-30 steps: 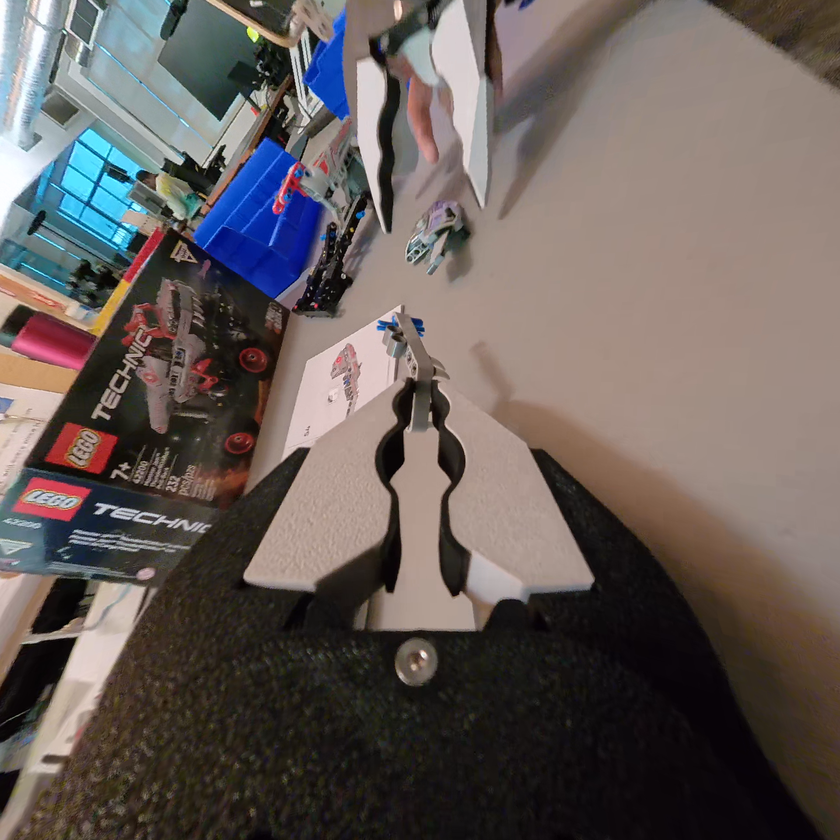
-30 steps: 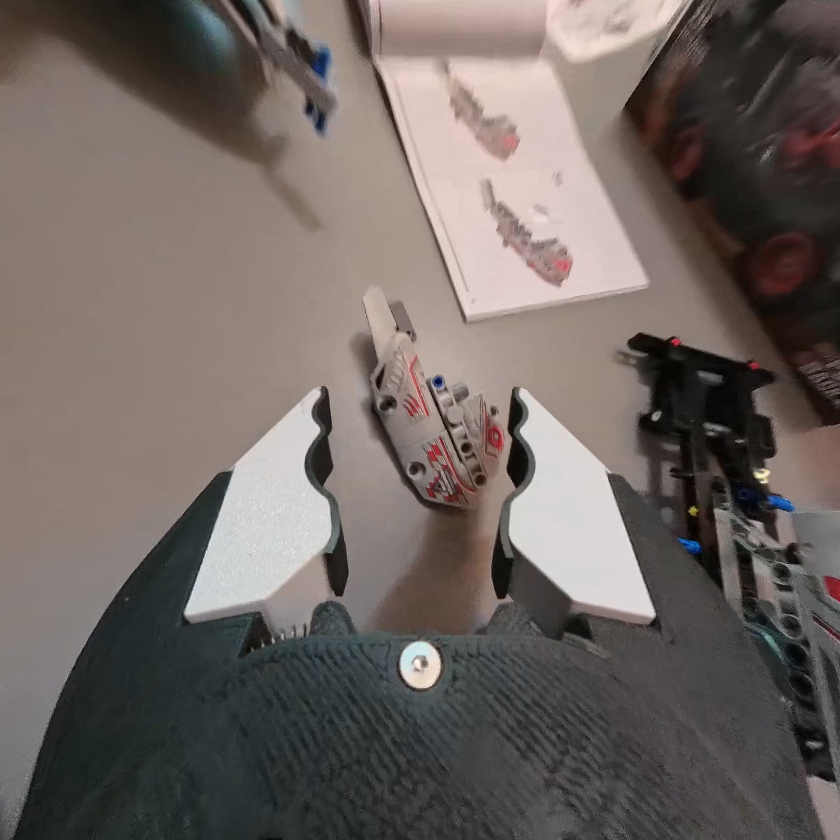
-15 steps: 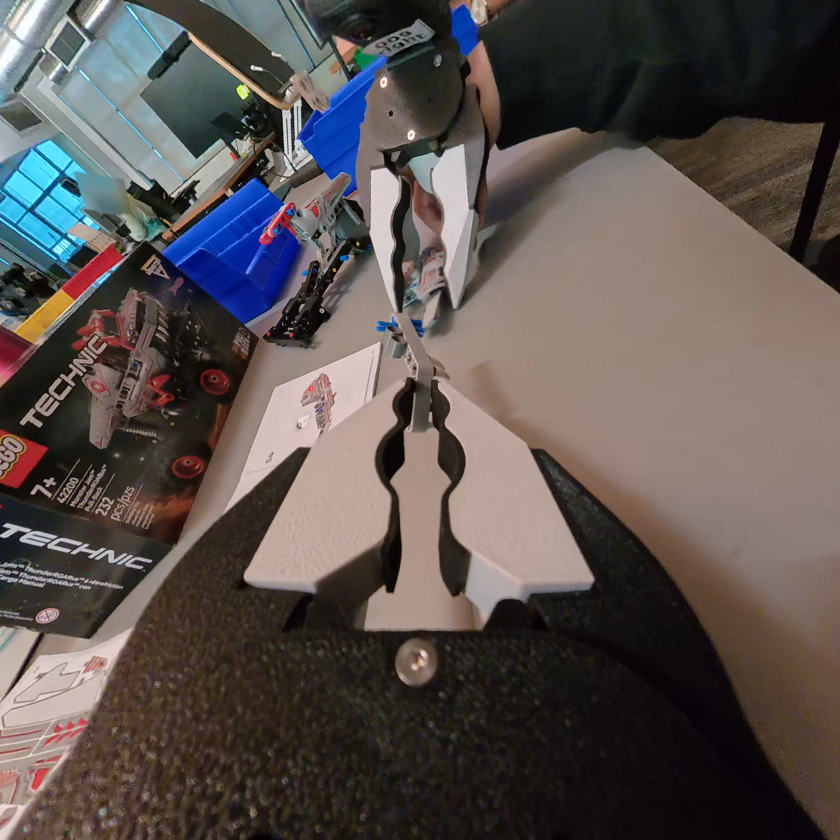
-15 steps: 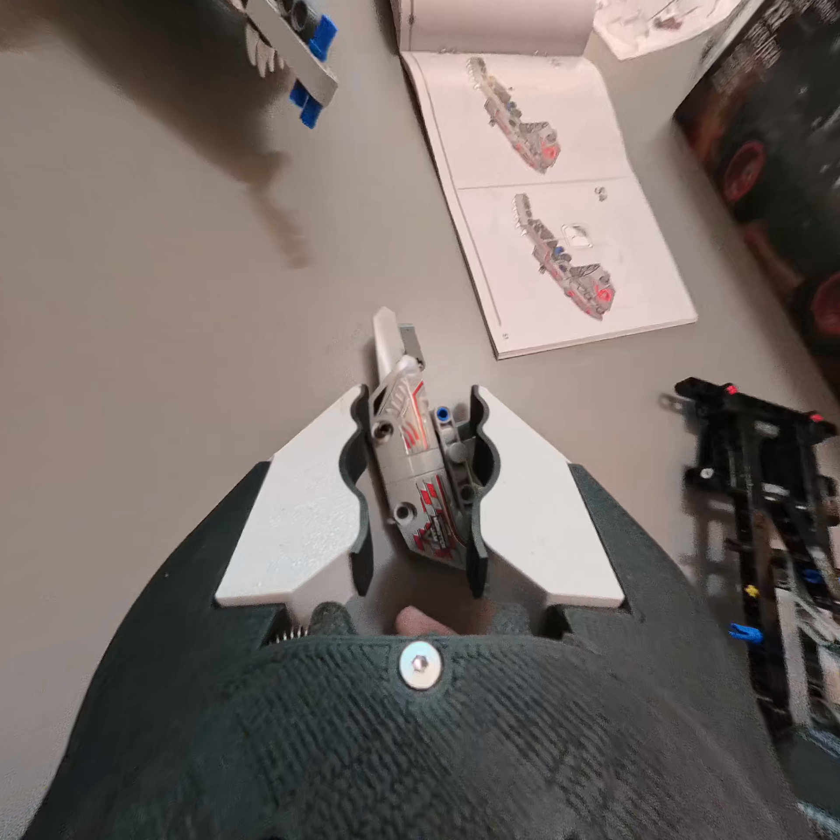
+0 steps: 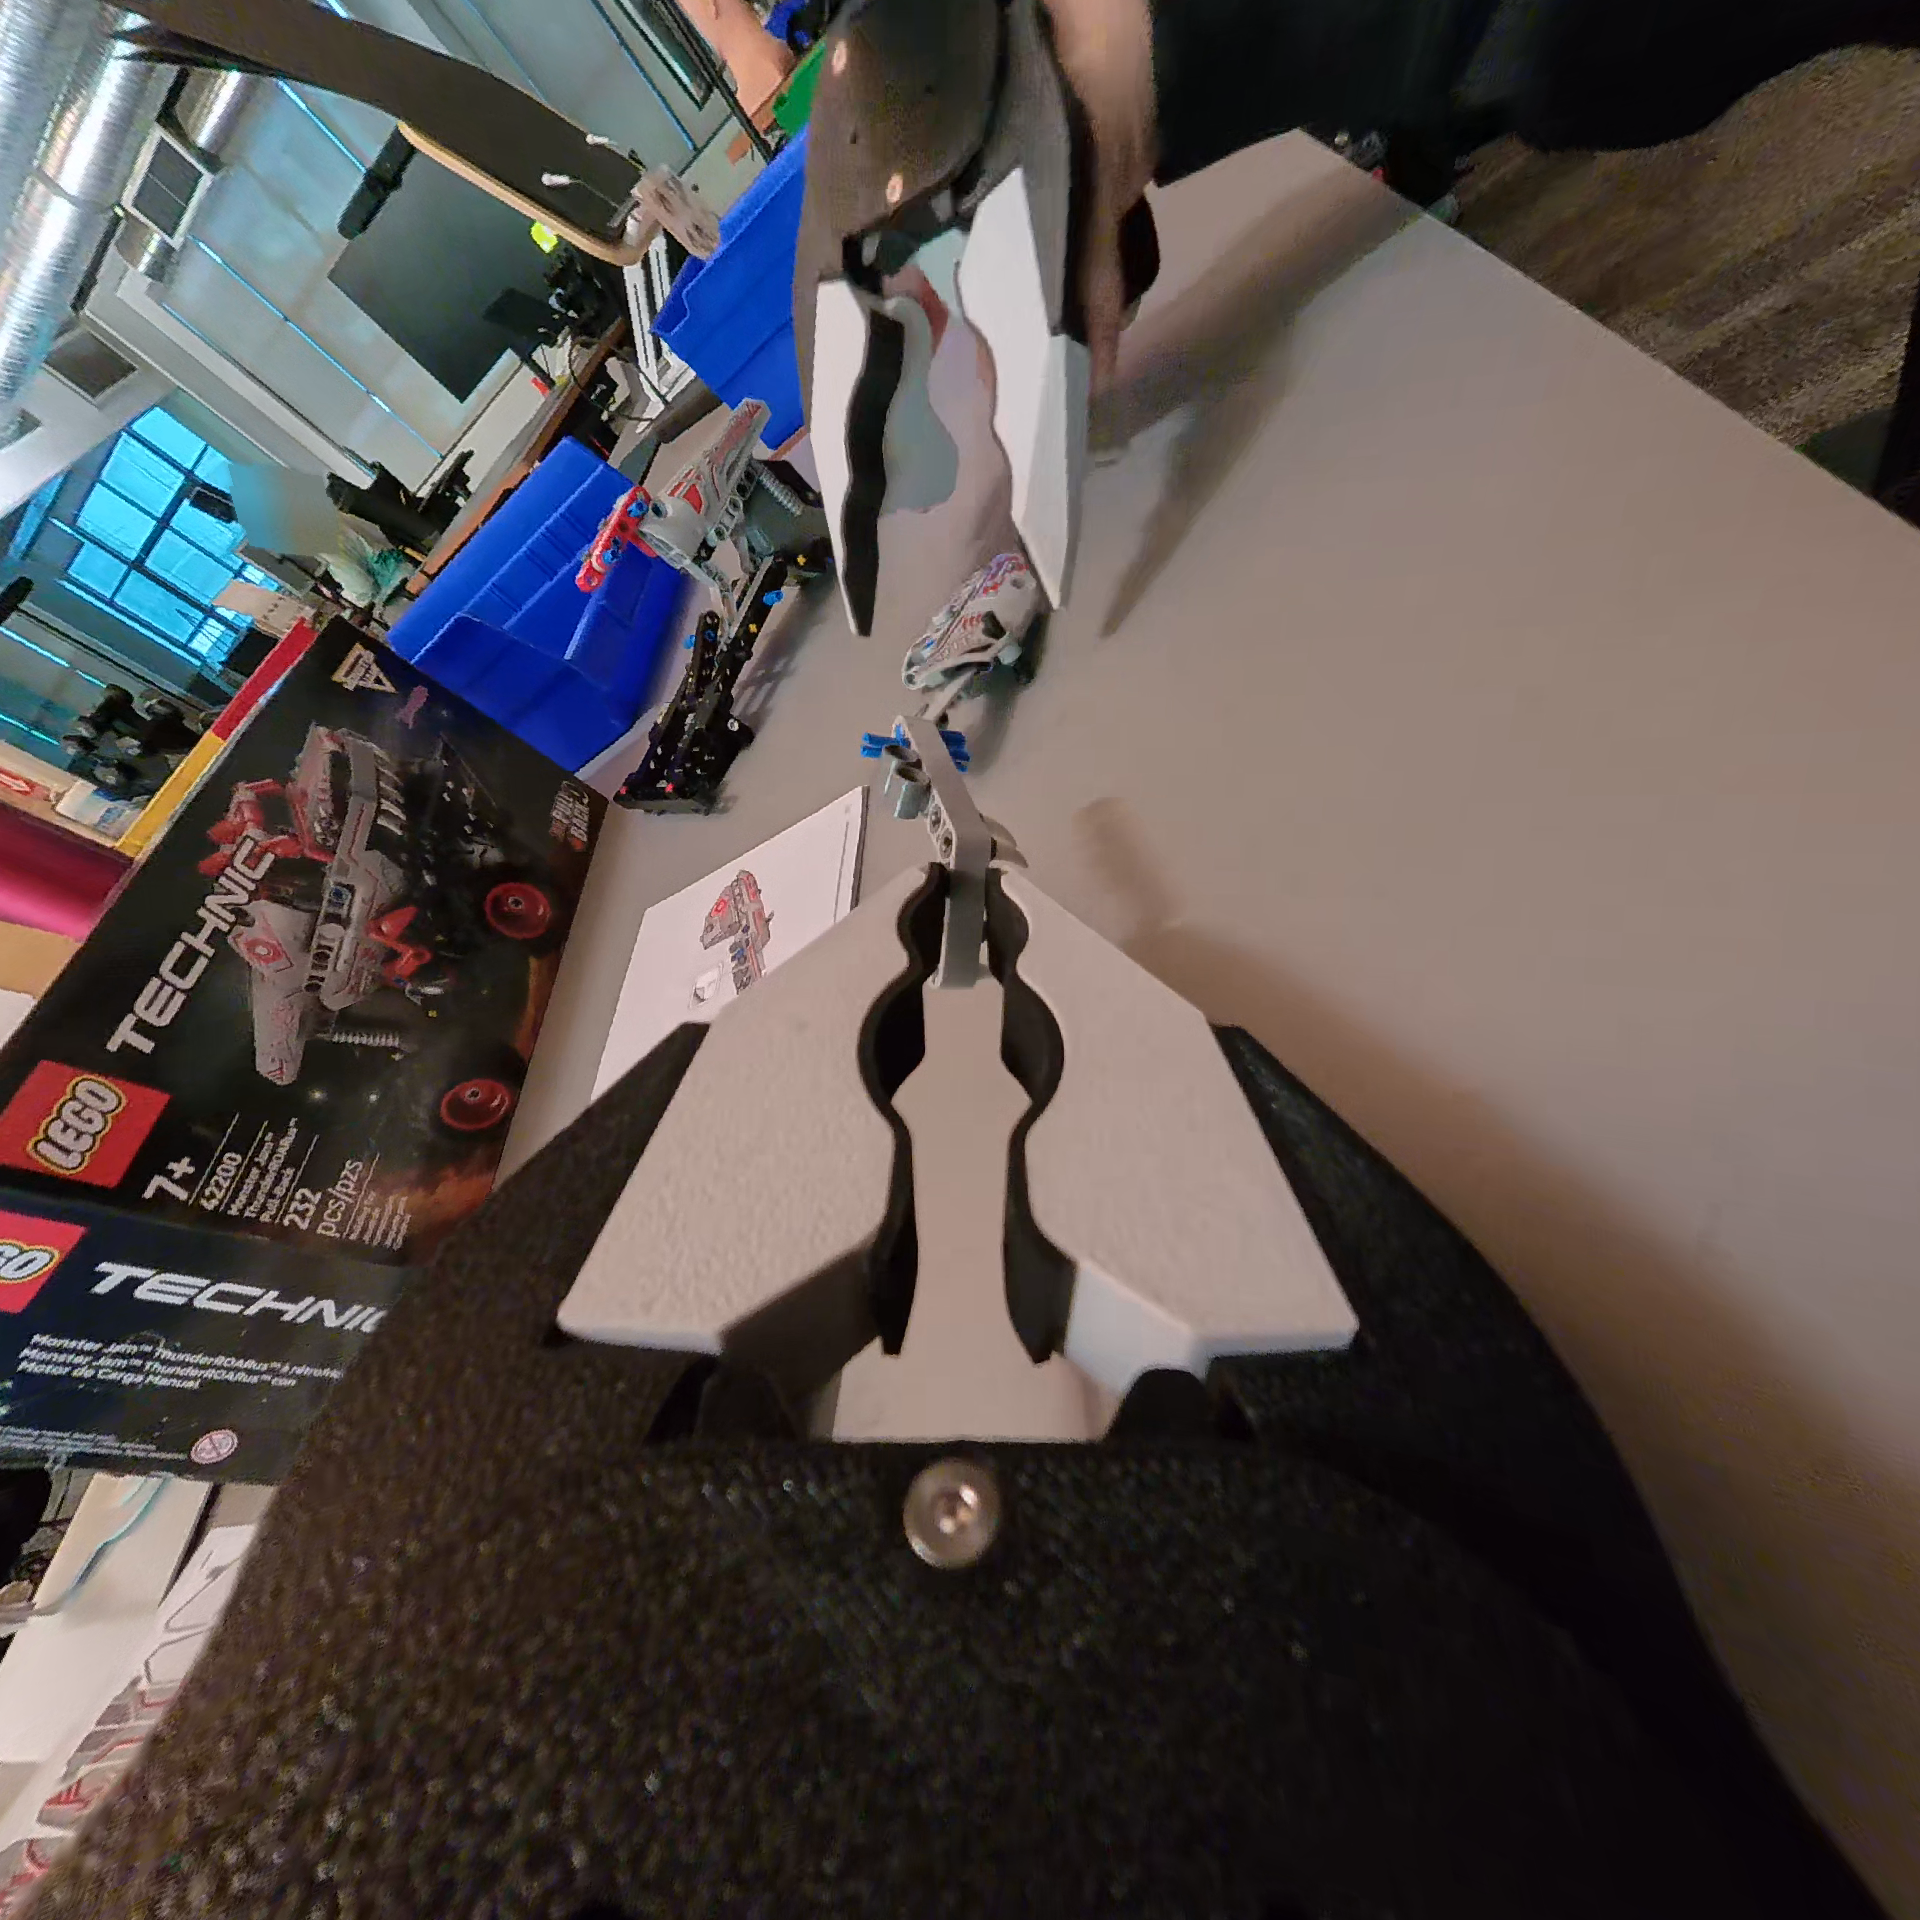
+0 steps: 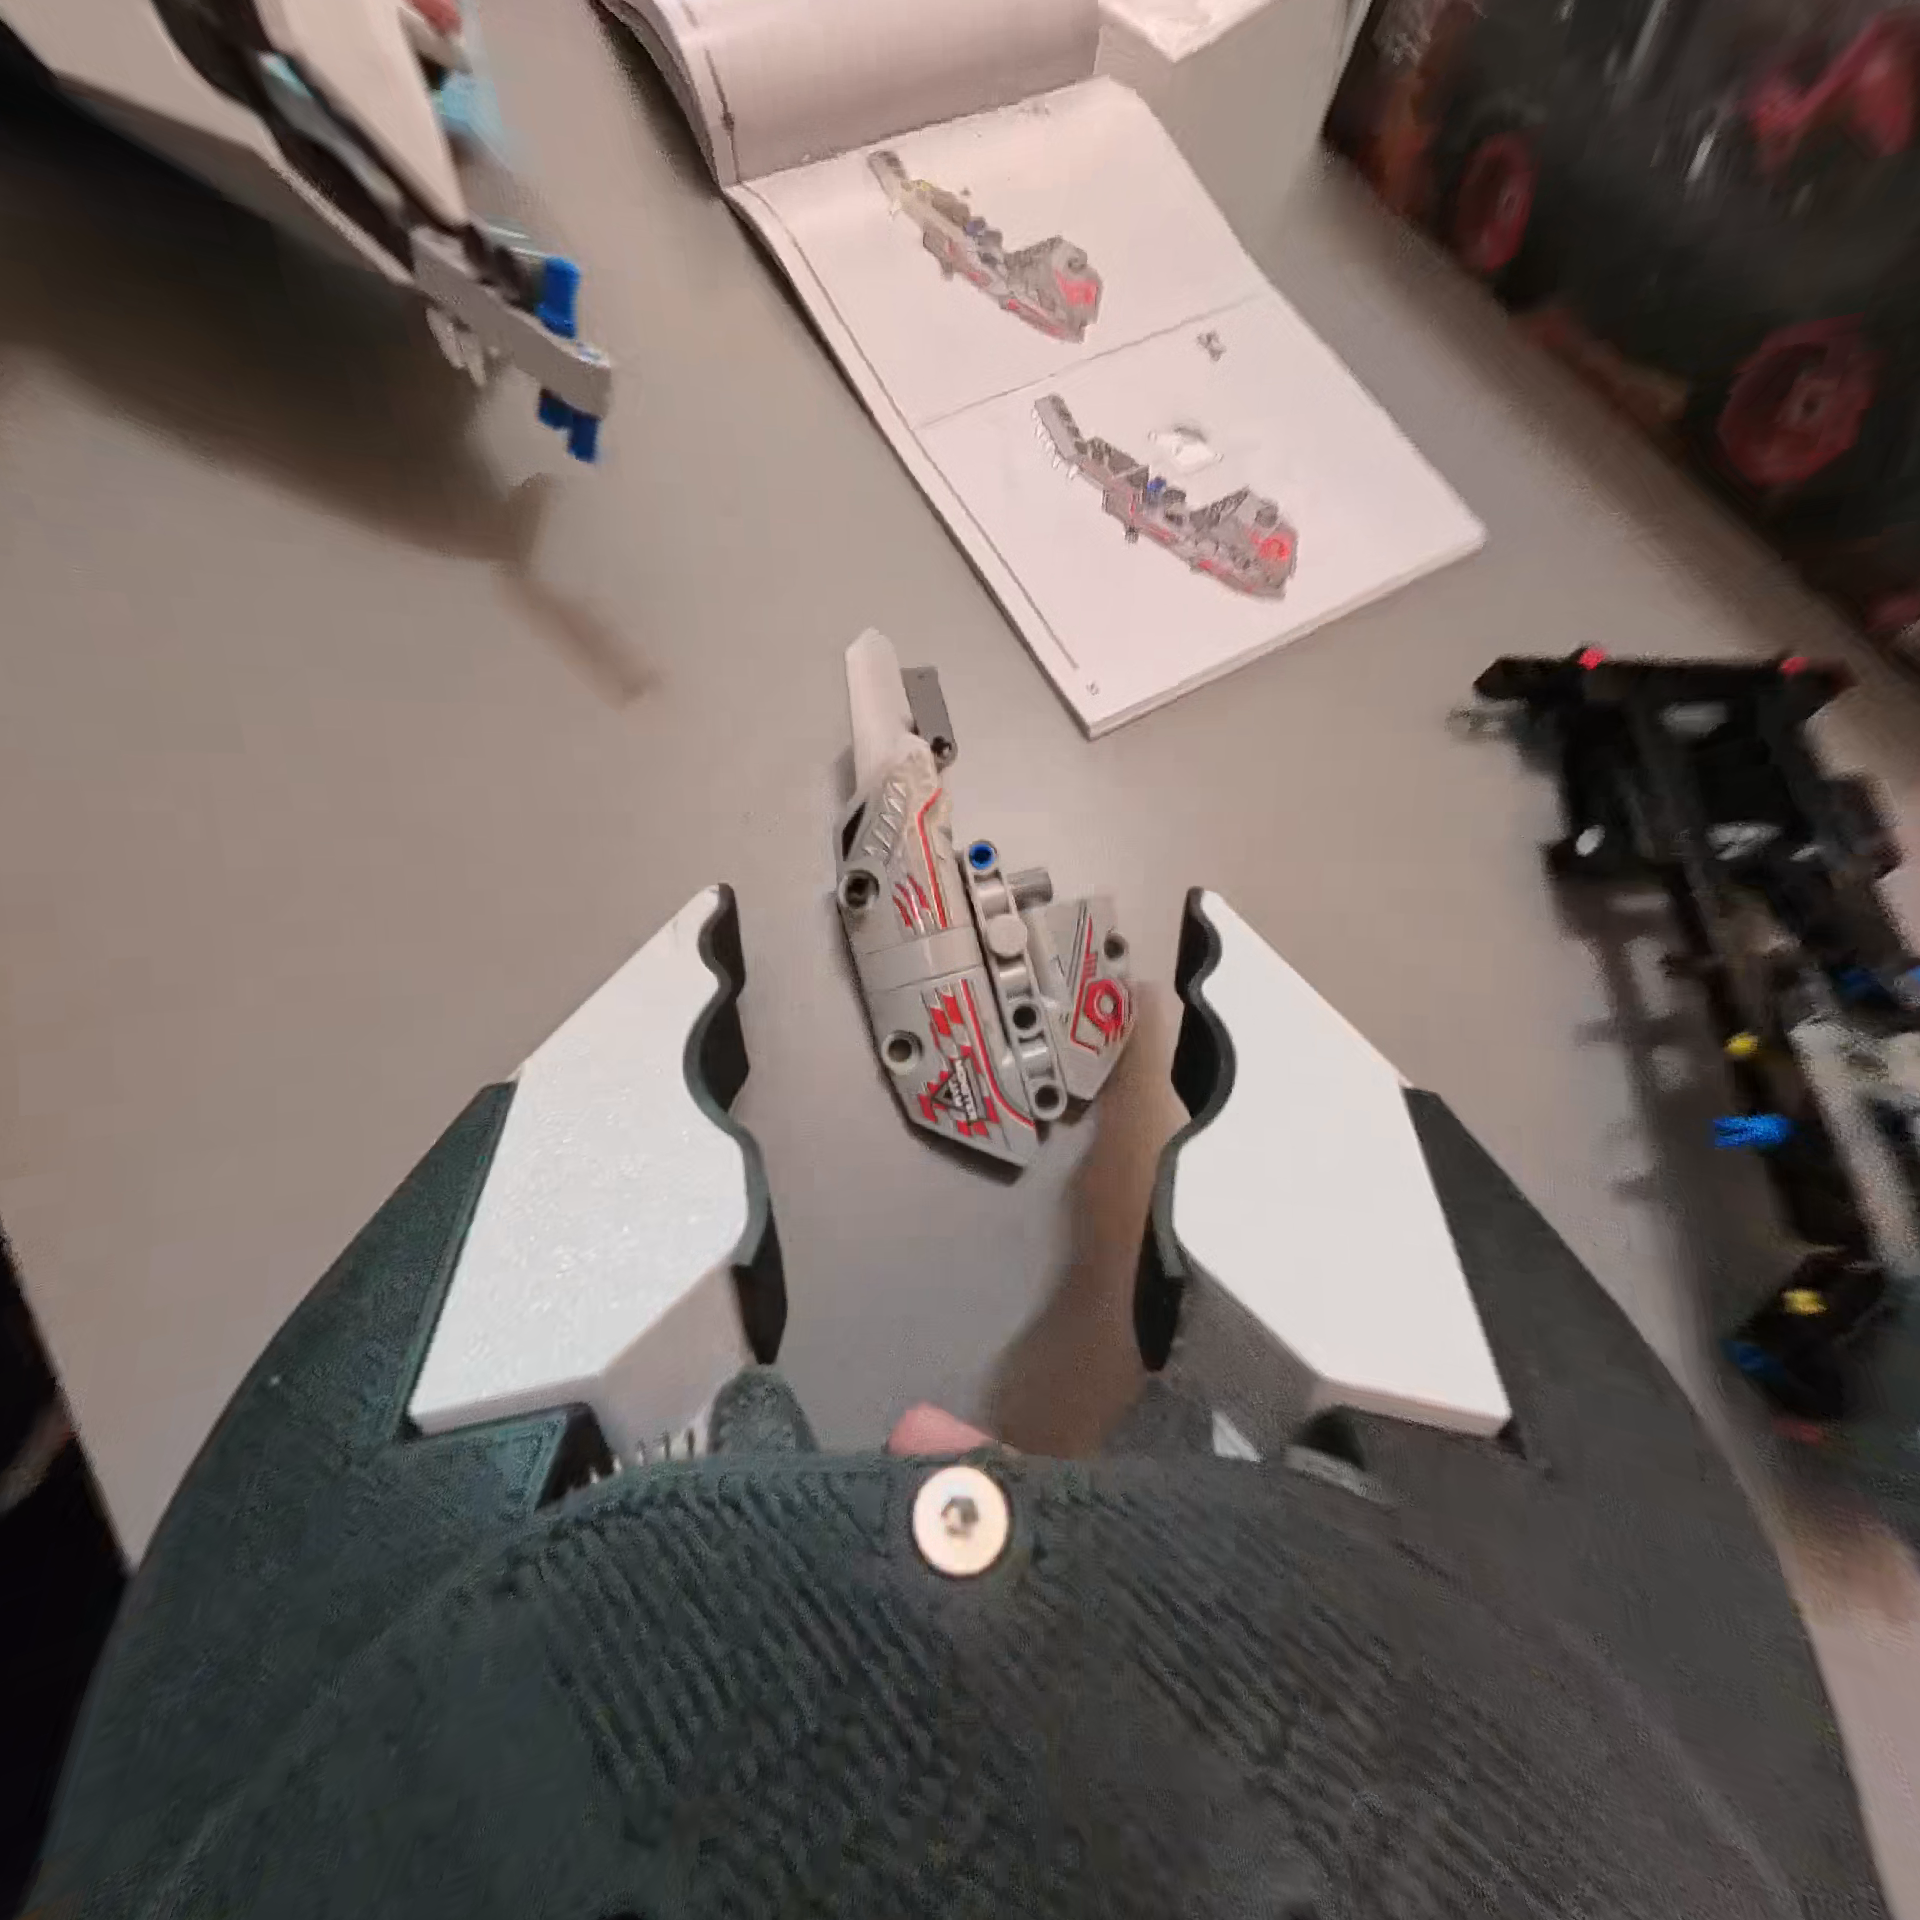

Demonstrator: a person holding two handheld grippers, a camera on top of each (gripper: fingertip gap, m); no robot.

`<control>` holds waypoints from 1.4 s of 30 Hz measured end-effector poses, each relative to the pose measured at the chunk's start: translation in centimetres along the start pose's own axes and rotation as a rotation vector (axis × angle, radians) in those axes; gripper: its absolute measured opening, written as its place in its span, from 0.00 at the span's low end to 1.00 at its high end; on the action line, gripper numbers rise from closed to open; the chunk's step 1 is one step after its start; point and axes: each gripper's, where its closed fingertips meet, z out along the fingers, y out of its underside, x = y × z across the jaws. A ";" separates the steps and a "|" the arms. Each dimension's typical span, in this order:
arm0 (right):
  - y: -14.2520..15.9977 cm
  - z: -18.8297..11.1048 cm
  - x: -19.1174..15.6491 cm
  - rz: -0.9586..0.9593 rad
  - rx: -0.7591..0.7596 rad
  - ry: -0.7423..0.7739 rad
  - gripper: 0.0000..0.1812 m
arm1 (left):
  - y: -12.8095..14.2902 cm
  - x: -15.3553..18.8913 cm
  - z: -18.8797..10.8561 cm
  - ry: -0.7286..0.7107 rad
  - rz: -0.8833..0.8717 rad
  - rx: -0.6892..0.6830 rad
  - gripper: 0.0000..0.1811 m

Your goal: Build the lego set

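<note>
My left gripper (image 5: 961, 914) is shut on a grey Technic beam (image 5: 940, 821) with blue pins, held above the table; it also shows in the right wrist view (image 6: 520, 322) at the upper left. My right gripper (image 6: 961, 925) is open above a grey and red stickered head piece (image 6: 977, 987) that lies flat on the grey table (image 6: 312, 727) between the fingers, touching neither. In the left wrist view the right gripper (image 5: 956, 613) hangs open just over that piece (image 5: 971, 629).
An open instruction booklet (image 6: 1091, 395) lies beyond the head piece. A black chassis build (image 6: 1714, 935) lies to the right; in the left wrist view it (image 5: 717, 675) lies beside blue bins (image 5: 540, 613). The set's box (image 5: 270, 997) stands at the left.
My right gripper closed around the head piece half a second ago, then opened wide and pulled back; the piece stays on the table. My left gripper keeps holding the beam.
</note>
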 end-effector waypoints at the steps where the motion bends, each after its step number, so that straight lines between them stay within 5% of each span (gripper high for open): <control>1: 0.5 0.2 0.1 0.058 -0.020 -0.038 0.46 | -0.1 0.1 0.0 0.003 0.009 0.004 0.03; 6: 0.2 0.9 -0.6 0.188 -0.012 -0.207 0.44 | 0.1 0.3 0.0 -0.017 0.156 -0.037 0.03; 12: 0.0 1.6 -0.5 0.159 -0.021 -0.240 0.42 | -0.2 1.0 0.3 0.004 0.187 -0.045 0.02; 20: -0.1 2.7 -1.5 -0.058 -0.007 -0.105 0.29 | -0.9 0.4 -0.2 0.013 -0.010 0.006 0.03; 34: -3.2 3.5 -3.9 -0.599 0.077 0.237 0.25 | -1.0 0.7 -0.4 0.148 -0.318 0.018 0.03; 42: -5.1 4.4 -4.3 -0.863 0.159 0.486 0.25 | -0.2 -0.4 0.1 0.110 -0.208 -0.036 0.02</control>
